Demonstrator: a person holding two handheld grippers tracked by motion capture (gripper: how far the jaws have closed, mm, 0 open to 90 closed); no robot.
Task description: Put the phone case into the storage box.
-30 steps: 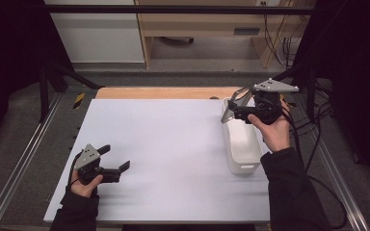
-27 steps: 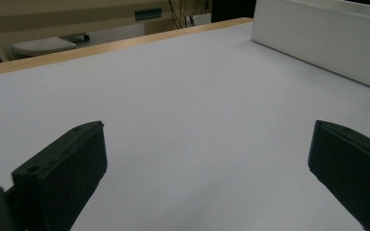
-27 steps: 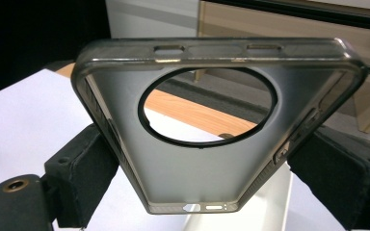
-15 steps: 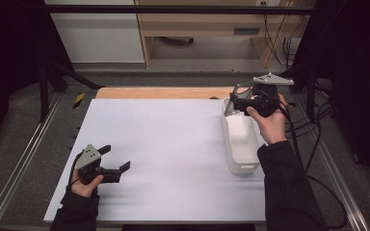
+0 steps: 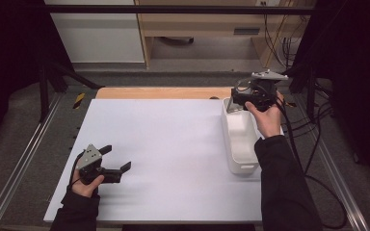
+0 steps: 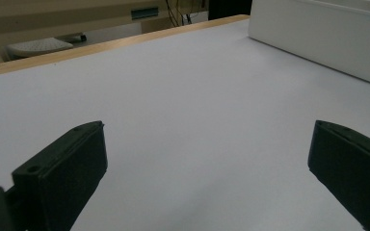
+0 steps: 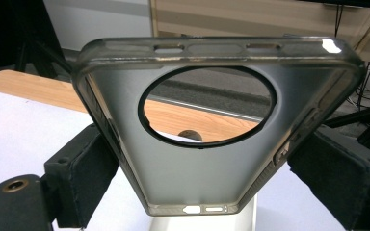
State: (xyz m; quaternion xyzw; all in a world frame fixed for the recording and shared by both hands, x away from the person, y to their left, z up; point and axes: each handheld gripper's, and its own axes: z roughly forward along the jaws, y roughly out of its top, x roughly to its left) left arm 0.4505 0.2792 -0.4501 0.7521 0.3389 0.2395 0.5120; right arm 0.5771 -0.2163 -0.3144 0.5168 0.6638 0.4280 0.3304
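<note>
Right gripper view puts the translucent grey phone case with a large round camera opening (image 7: 212, 139) squarely between our own two black jaws, which press on its long sides, so the right gripper (image 5: 251, 96) is clamped on it. From the high view we hold that case in the air above the far end of the long white plastic bin (image 5: 241, 139), which lies along the right edge of the white table top (image 5: 173, 144), near its far right corner. We judge the pick as done: the case is out of the bin and firmly gripped, and what is left is to carry it somewhere on the table and set it down. Our left gripper (image 5: 114, 167) rests near the near left corner, jaws wide apart with nothing between them, and the left gripper view shows bare white surface ahead and the bin's wall (image 6: 318, 38) far off. Compared with the earlier high-view pictures, the right hand (image 5: 265, 118) has moved farther toward the far edge, while the left gripper has kept its place
</note>
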